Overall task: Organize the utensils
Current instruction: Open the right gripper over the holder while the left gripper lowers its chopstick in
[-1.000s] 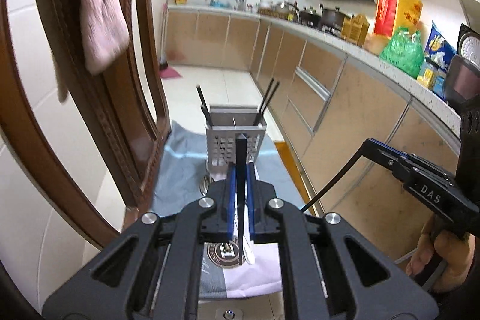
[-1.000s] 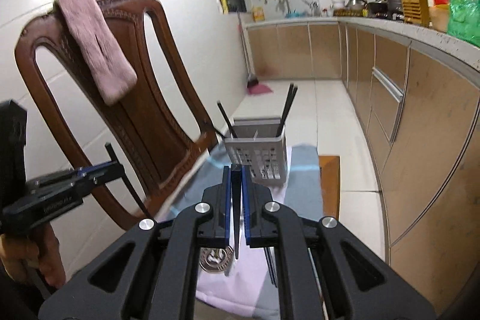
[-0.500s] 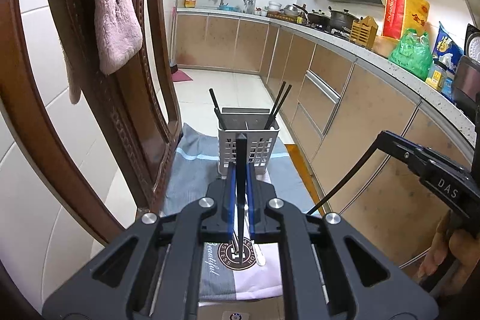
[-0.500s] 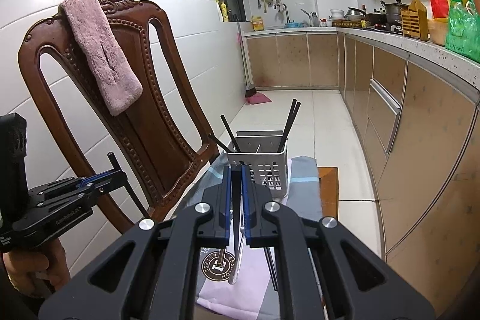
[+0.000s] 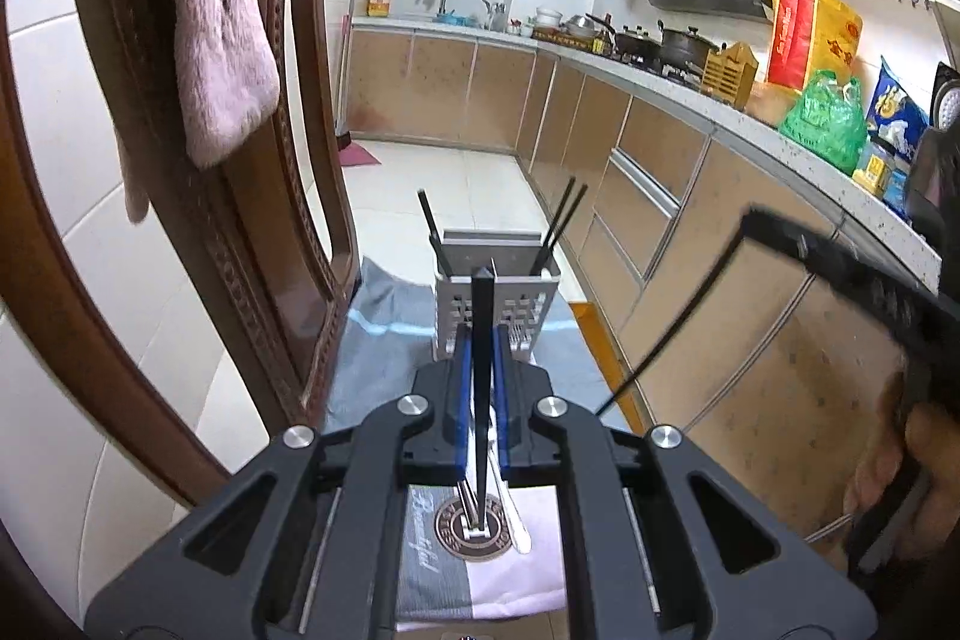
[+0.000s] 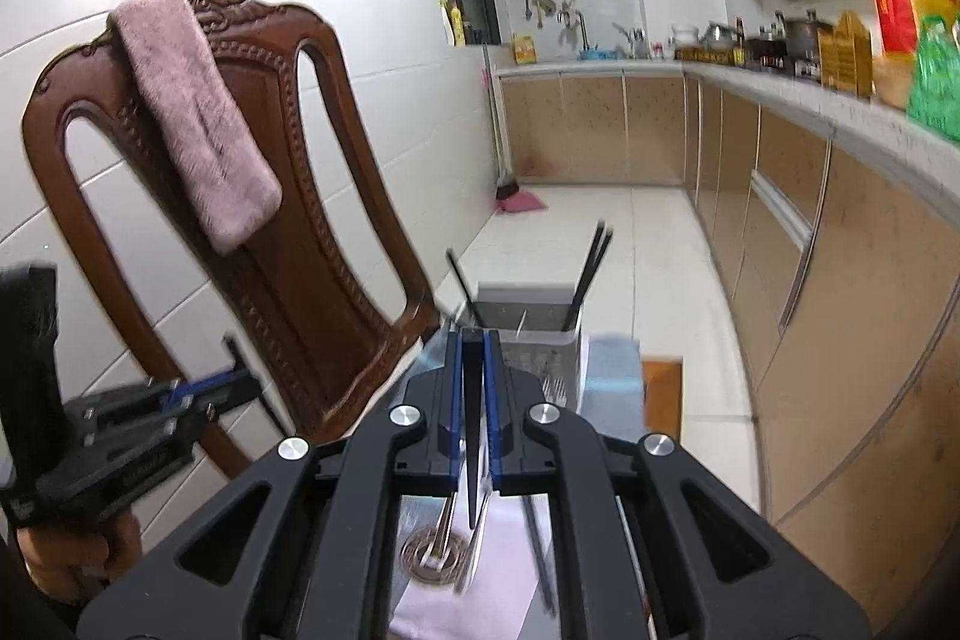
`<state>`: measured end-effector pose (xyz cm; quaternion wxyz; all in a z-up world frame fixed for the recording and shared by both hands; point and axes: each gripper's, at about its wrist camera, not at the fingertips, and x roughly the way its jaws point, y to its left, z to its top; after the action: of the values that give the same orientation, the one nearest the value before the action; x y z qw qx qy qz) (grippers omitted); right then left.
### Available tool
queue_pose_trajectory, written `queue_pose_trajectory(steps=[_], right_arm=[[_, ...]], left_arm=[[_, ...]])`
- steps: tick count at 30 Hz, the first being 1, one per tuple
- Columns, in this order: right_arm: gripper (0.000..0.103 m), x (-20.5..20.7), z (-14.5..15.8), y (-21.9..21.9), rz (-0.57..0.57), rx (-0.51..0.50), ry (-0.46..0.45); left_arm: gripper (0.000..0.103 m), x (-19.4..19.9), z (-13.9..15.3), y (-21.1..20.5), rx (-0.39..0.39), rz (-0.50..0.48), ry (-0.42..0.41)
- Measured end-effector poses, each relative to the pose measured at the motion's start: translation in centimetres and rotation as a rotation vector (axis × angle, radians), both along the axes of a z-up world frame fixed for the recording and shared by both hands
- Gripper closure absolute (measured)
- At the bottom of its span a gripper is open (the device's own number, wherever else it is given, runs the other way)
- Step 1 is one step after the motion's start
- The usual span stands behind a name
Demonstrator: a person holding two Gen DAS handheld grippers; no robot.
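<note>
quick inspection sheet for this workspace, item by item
surface: grey and white cloth spread flat, round logo near its front edge
job's things: perforated caddy upright at the far end of the cloth, black chopsticks standing in it; fork and spoon lying loose on the cloth
clutter: nothing seen on the cloth
tongs: left tongs shut on a black chopstick; right tongs shut on another black chopstick
cables: nothing seen
surroundings: wooden chair left of the cloth with a pink towel over its back; kitchen counter on the right crowded with pots and bags
</note>
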<state>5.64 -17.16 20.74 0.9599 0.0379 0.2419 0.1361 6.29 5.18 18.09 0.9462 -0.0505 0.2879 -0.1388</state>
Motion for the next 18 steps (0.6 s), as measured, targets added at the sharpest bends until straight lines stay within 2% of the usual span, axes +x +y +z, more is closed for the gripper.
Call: queue_pose_trajectory(steps=[4, 9, 12, 18], right_arm=[[0.095, 4.4, 2.9, 0.3, -0.023, 0.0, -0.048], [0.095, 9.7, 4.7, 0.2, -0.092, 0.015, -0.101], [0.095, 12.6, 4.1, 0.1, -0.126, 0.017, -0.107], [0.095, 17.3, -0.6, -0.5, -0.176, 0.032, -0.045]], left_arm=[[0.097, 1.1, 1.5, 0.1, 0.0, 0.006, -0.031], [0.097, 2.8, 3.3, 0.2, 0.0, 0.01, -0.059], [0.097, 3.5, 3.7, 0.1, 0.004, 0.012, -0.067], [0.097, 5.0, 2.8, 0.4, -0.002, 0.026, -0.052]])
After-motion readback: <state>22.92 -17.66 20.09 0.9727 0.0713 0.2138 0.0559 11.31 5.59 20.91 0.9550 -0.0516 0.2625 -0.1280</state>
